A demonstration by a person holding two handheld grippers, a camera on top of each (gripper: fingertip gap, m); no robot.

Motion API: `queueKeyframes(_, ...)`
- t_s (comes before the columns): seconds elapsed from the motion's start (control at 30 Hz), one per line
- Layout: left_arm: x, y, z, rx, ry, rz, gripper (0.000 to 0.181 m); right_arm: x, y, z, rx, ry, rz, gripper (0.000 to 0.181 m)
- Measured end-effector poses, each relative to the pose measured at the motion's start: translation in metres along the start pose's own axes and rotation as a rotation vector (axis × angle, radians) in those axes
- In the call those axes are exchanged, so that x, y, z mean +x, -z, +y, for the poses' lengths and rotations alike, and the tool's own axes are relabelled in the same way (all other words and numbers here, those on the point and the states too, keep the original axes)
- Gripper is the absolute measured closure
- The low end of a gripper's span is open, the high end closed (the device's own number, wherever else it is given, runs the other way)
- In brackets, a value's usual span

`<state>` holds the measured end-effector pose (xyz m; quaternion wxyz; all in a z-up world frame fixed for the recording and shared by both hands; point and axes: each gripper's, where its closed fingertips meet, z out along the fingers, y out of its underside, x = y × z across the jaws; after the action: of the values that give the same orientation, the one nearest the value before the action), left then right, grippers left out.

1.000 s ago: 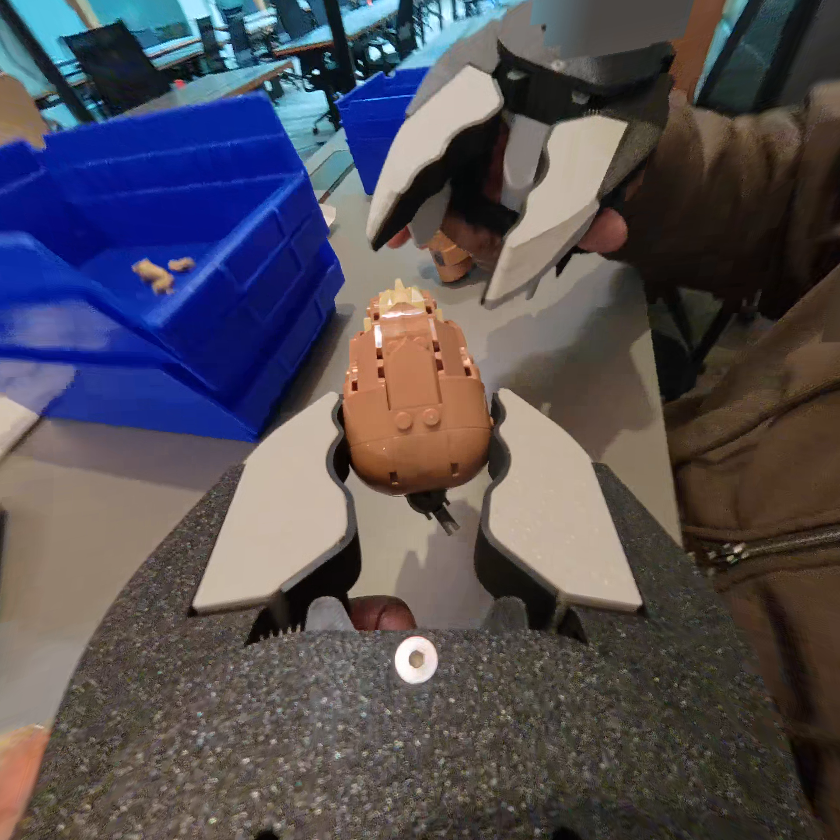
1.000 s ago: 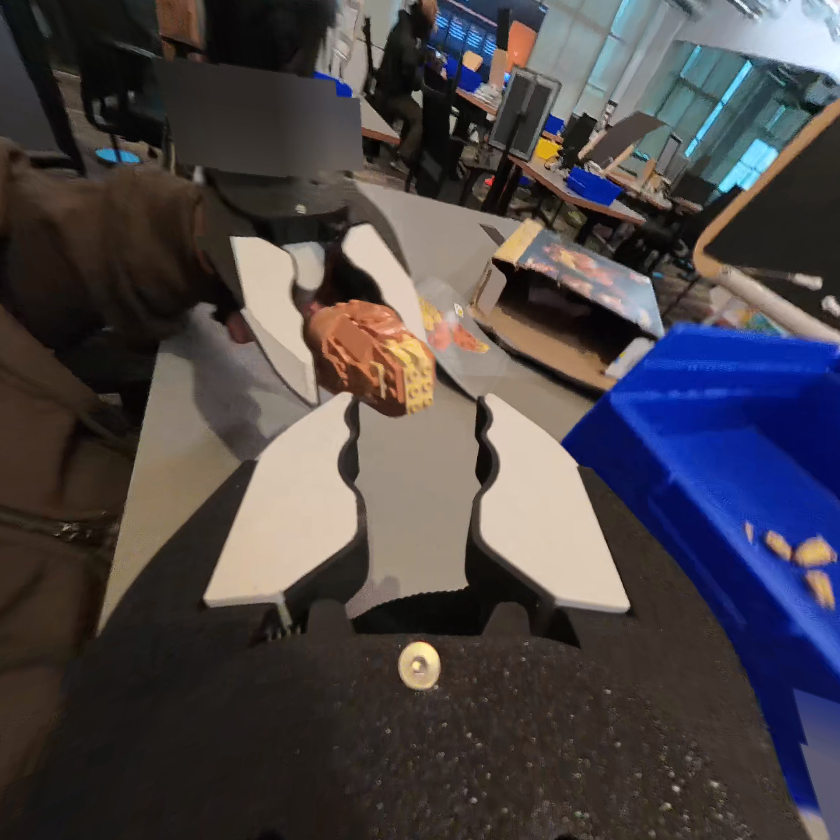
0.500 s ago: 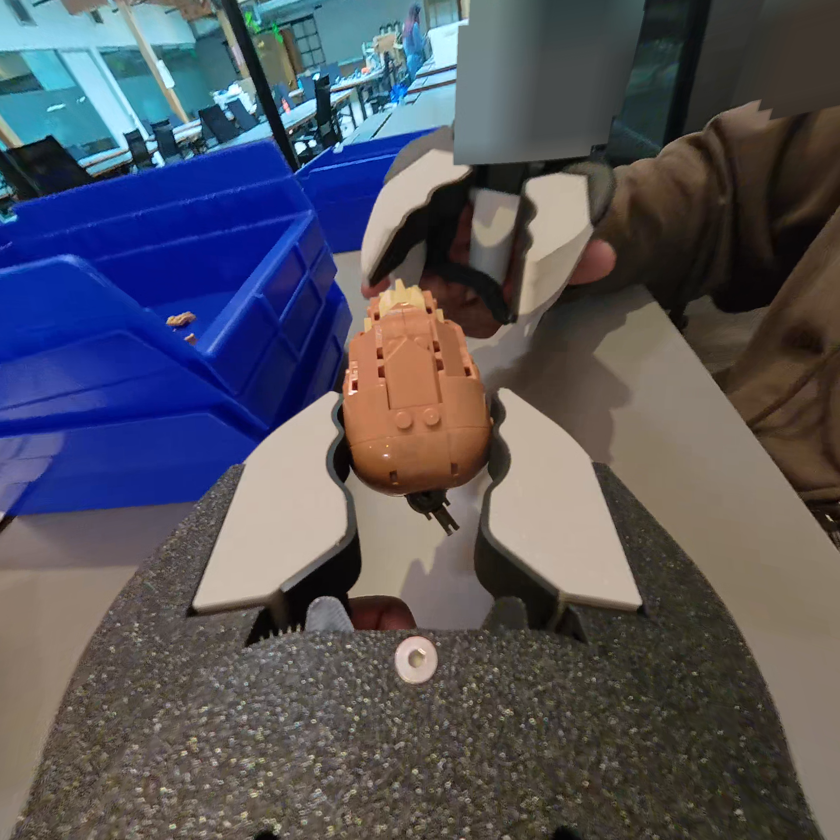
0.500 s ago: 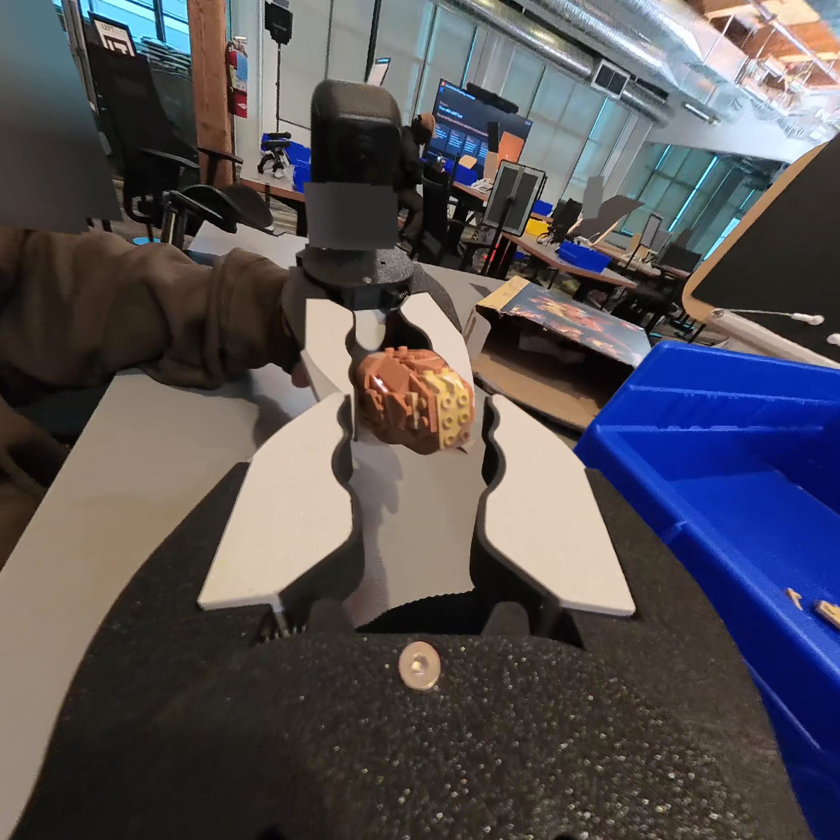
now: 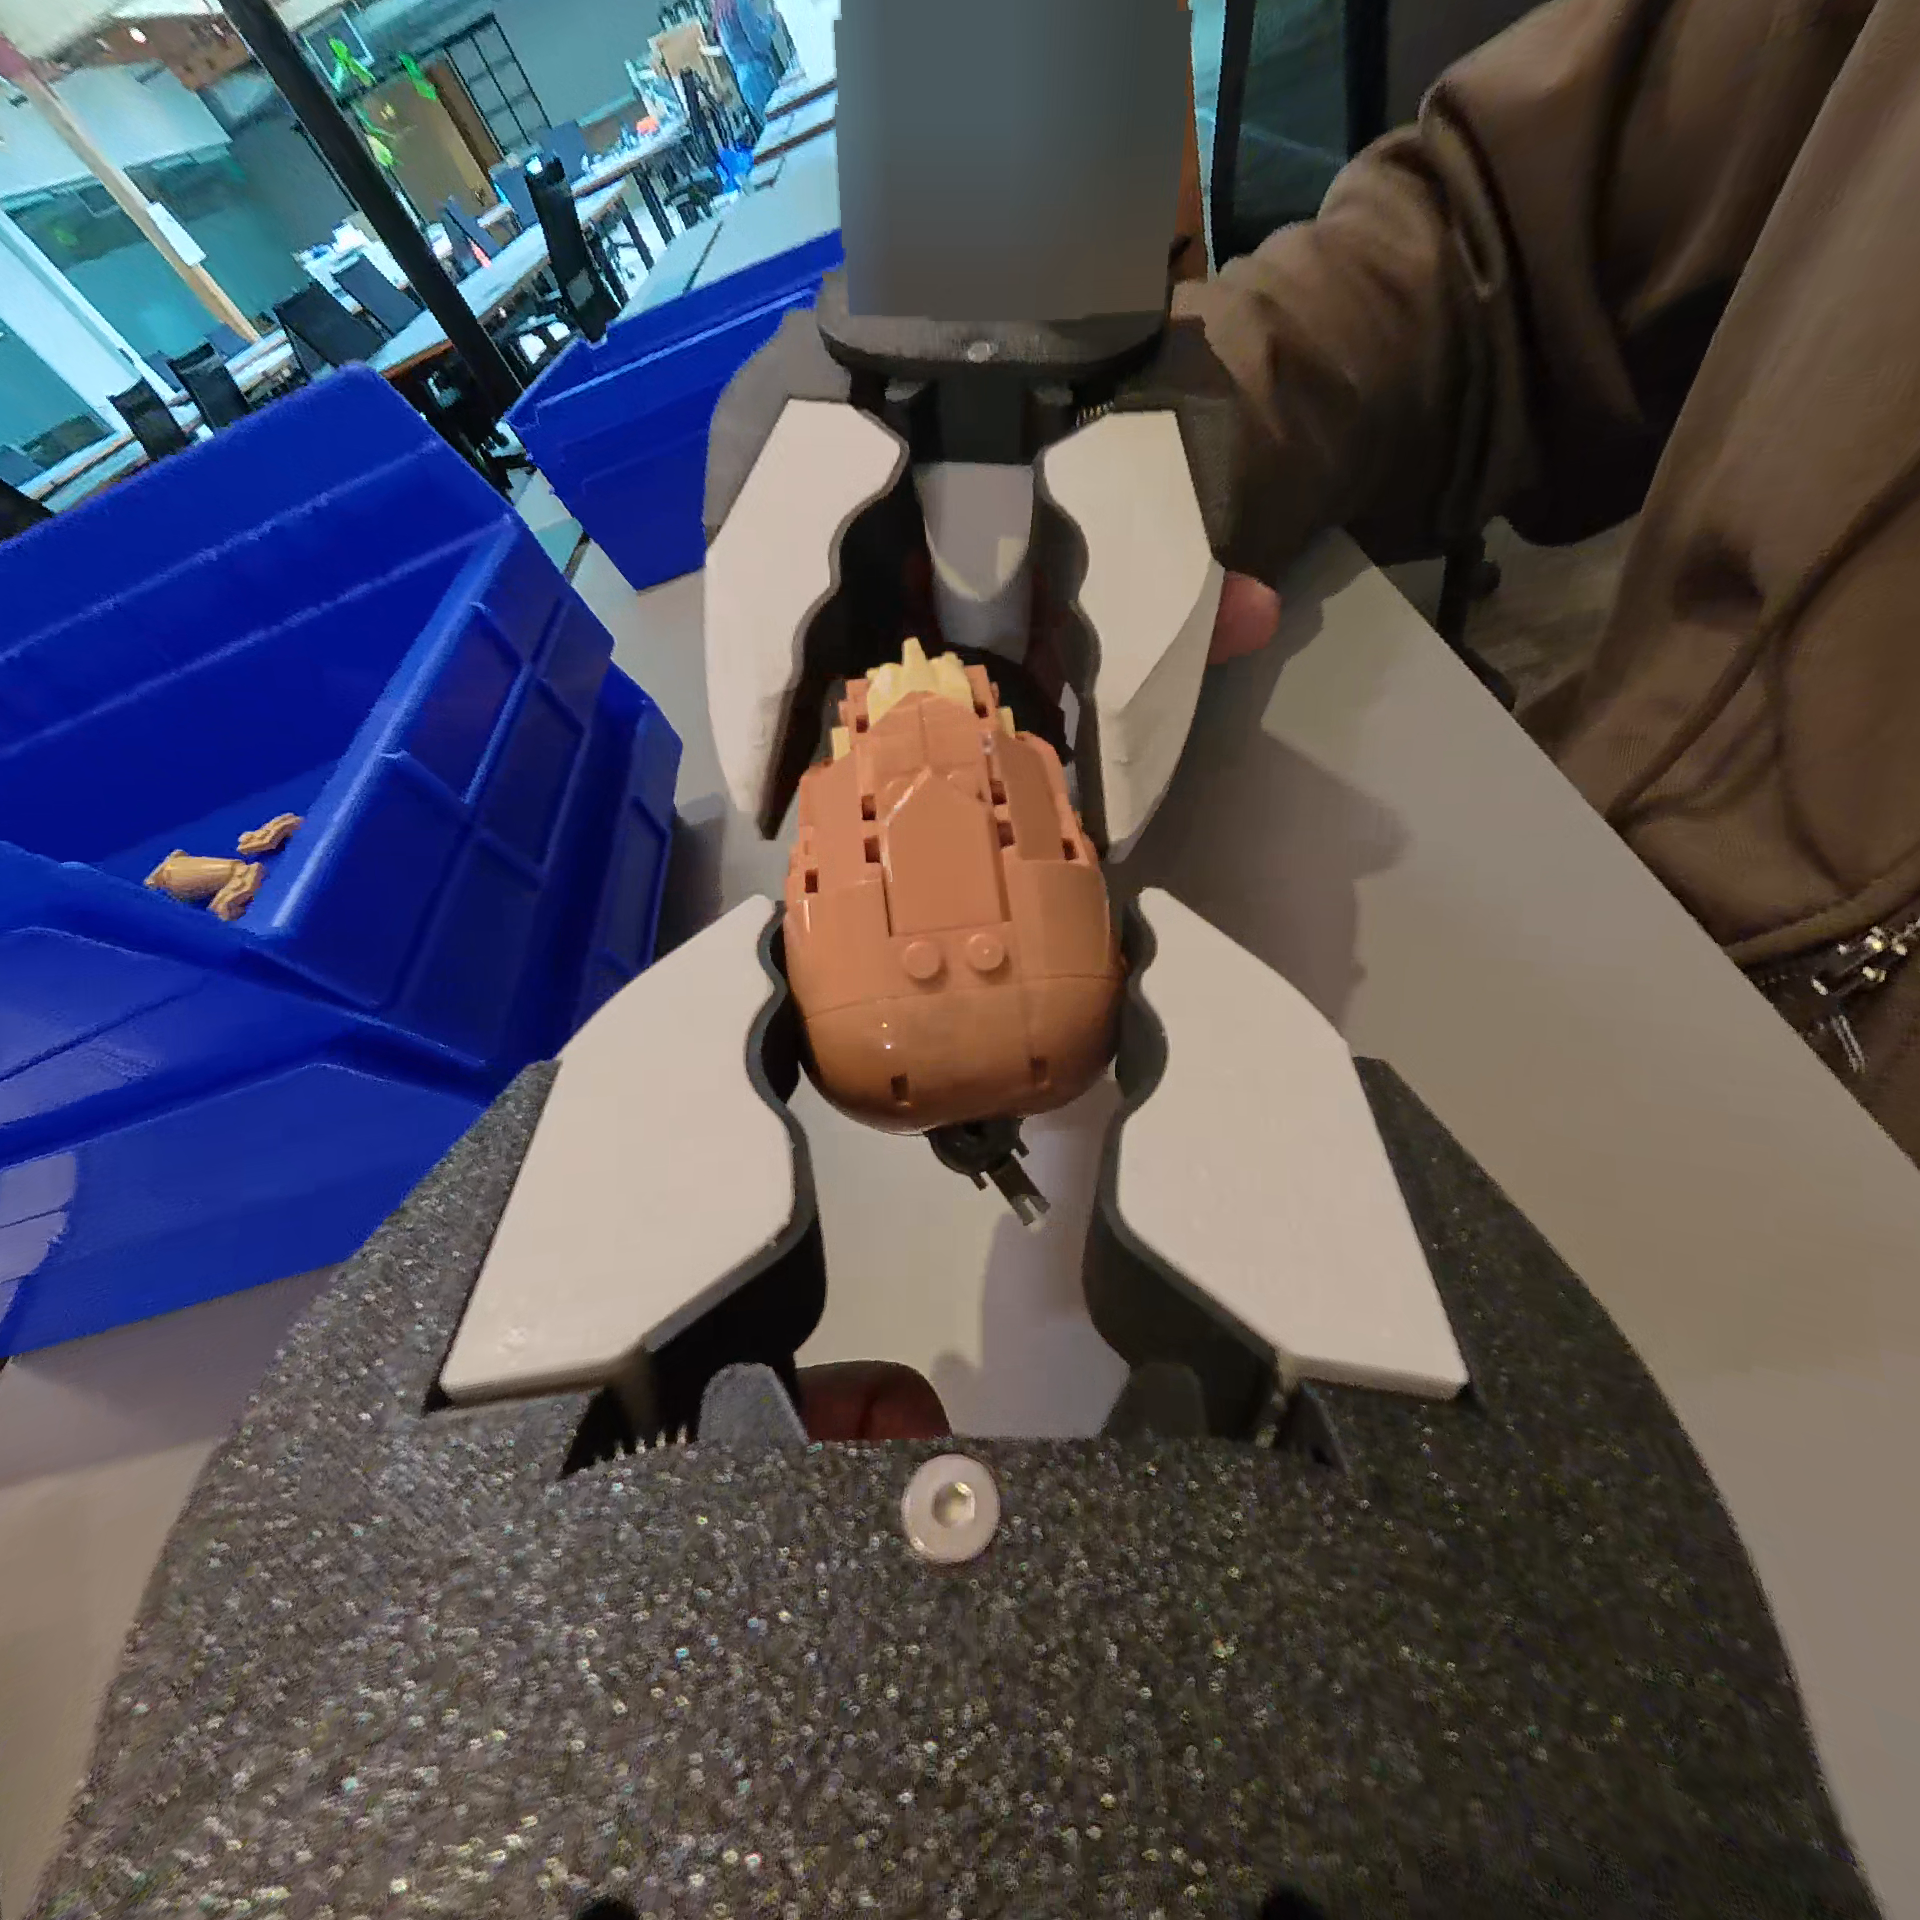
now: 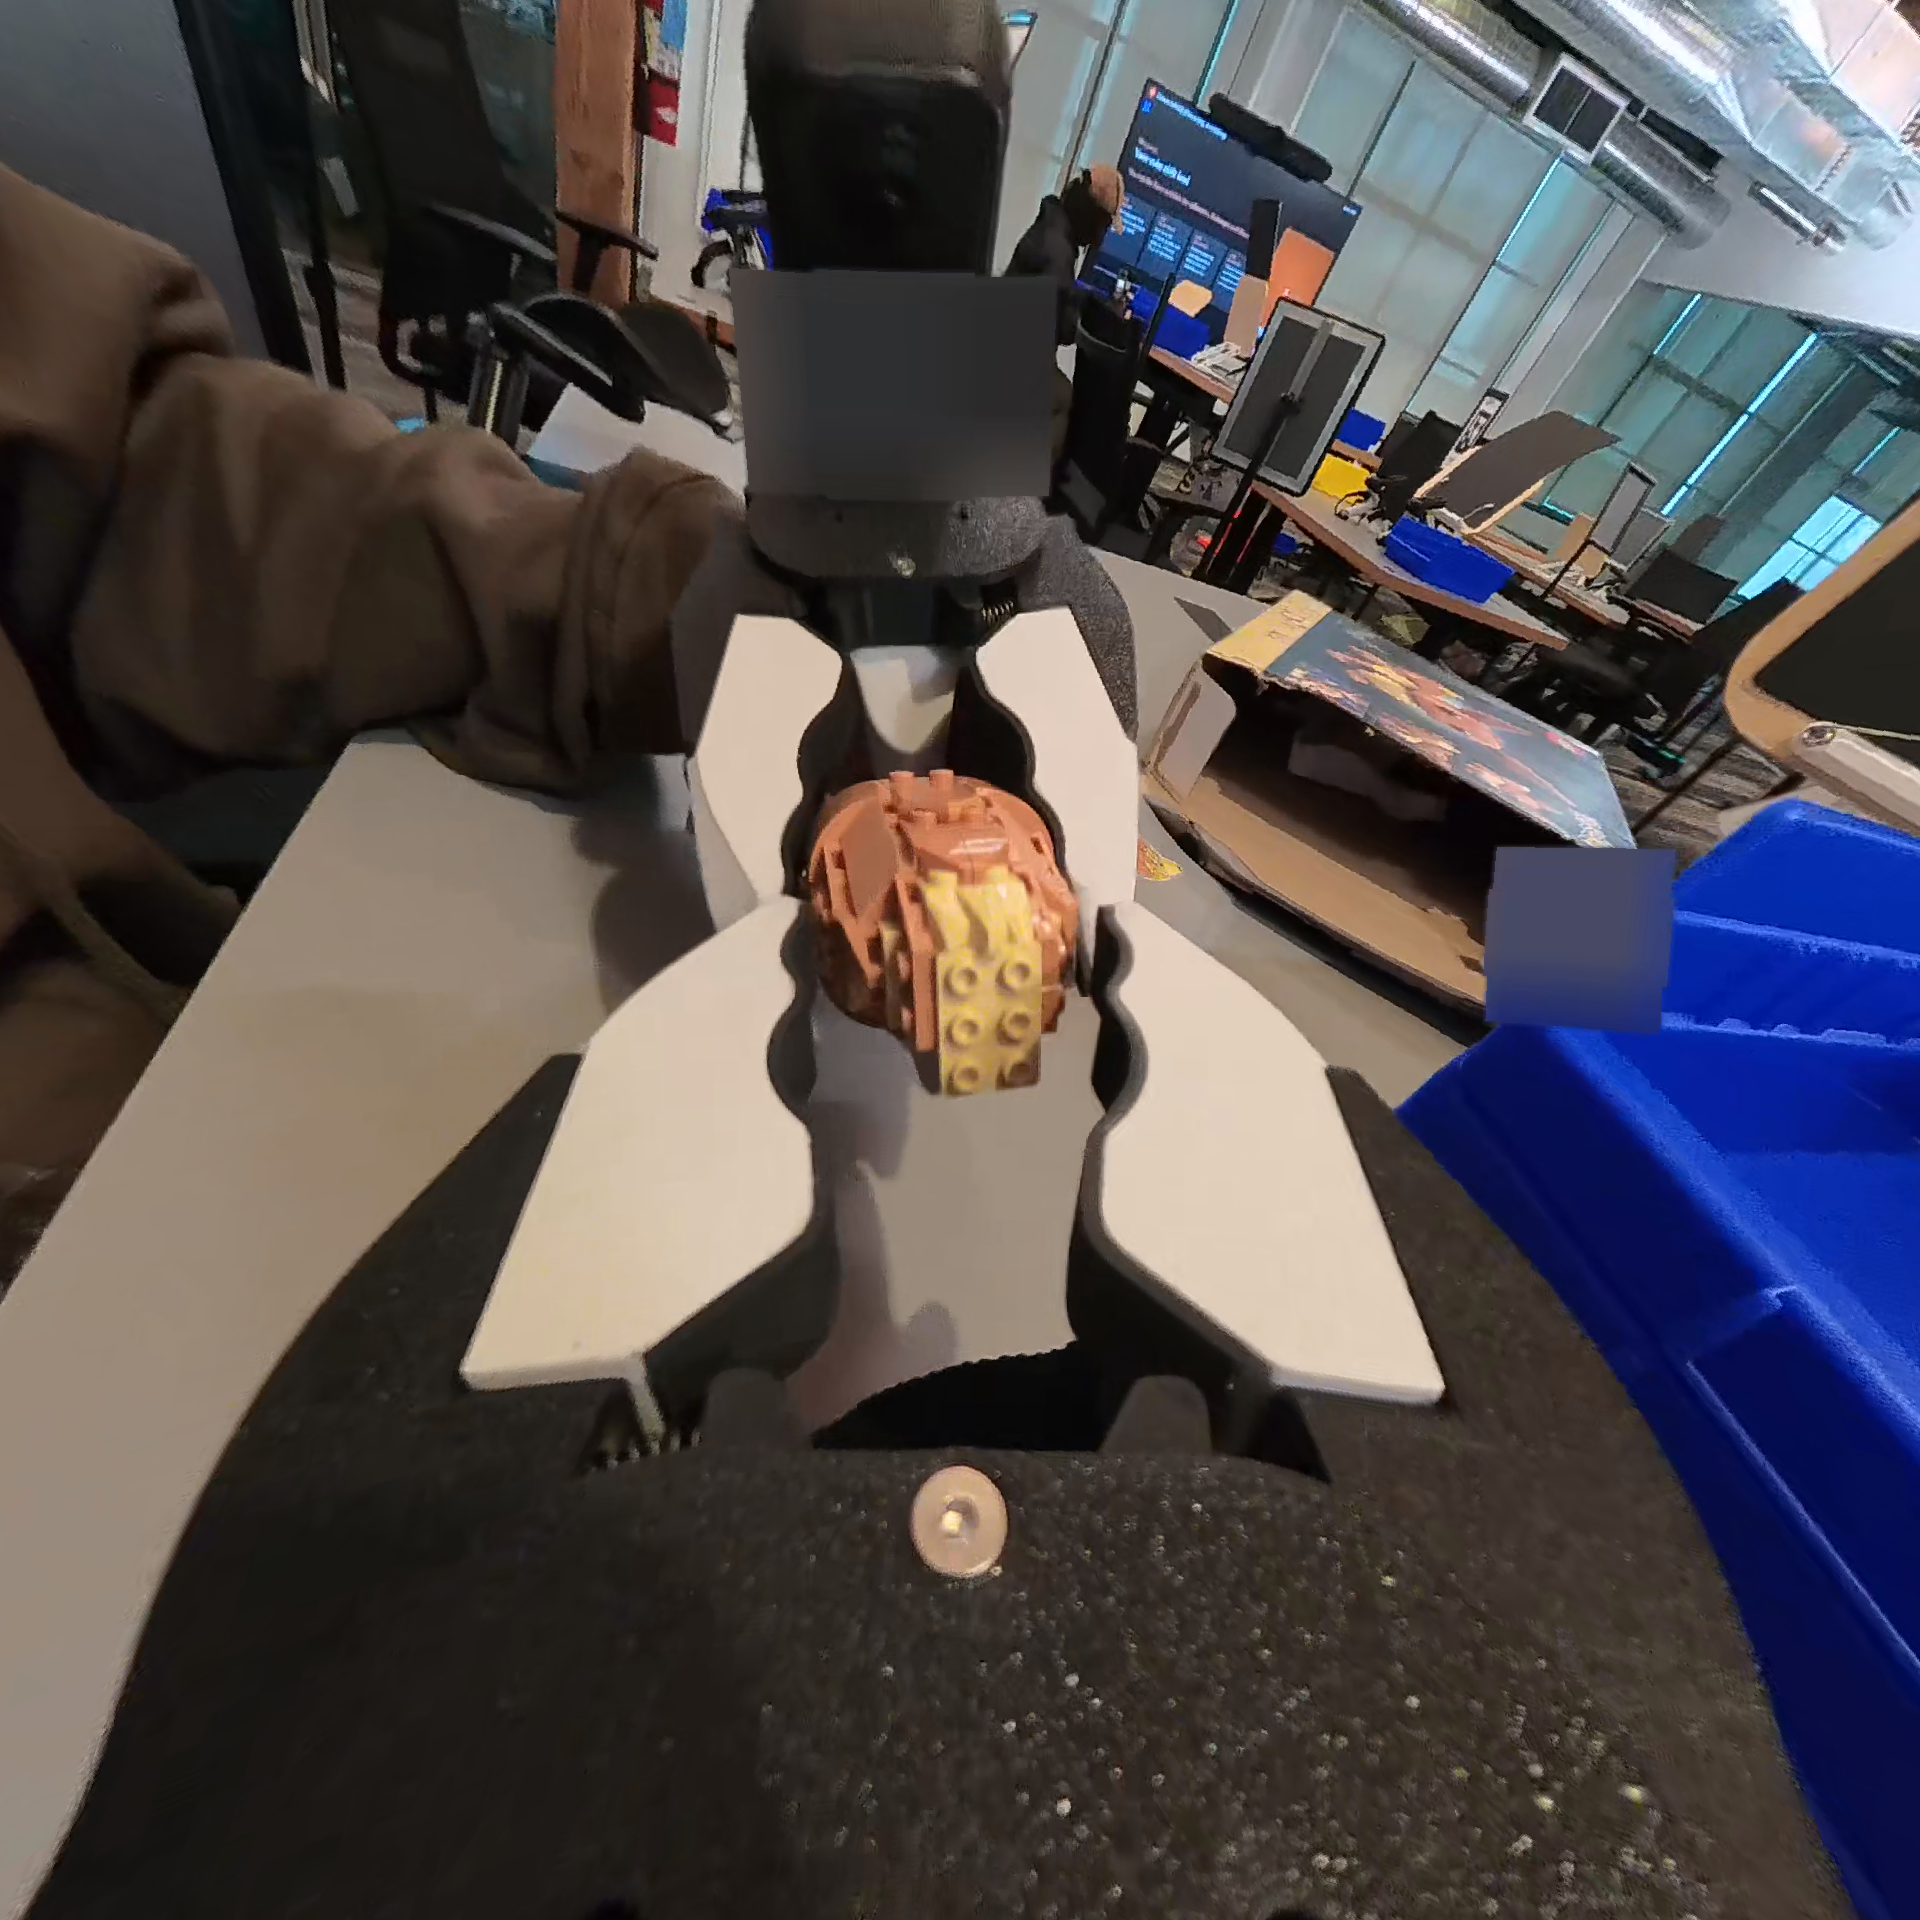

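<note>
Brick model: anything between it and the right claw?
Nothing visible. The right claw is open, its fingers flanking the tan studded end of the brick model; whether they touch it can't be told. The left claw grips the model's rounded opposite end and does not sit between them.

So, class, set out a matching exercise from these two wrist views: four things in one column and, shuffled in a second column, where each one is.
Things
1. brown brick model
2. small tan pieces
3. torn cardboard box
4. brown sleeve

Places
A. lying open on the grey table, beyond the grippers
B. inside a blue bin
C. clamped between the fingers of the left gripper, with the right gripper open around its tan end
D. behind the far gripper, leading back to the person

Pairs: 1-C, 2-B, 3-A, 4-D
</note>
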<state>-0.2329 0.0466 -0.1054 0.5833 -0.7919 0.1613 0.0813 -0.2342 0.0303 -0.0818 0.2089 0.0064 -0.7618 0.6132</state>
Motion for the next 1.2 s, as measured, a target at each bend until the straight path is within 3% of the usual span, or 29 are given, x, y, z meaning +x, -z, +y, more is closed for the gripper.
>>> queueKeyframes(0.8,-0.001,-0.007,0.014,-0.128,-0.164,-0.087,0.121,-0.005,-0.001,0.013,-0.15,0.293,0.089,0.132)
queueKeyframes(1.2,-0.017,-0.01,0.027,-0.272,-0.328,-0.245,0.12,0.001,-0.001,0.022,-0.235,0.402,0.156,0.133)
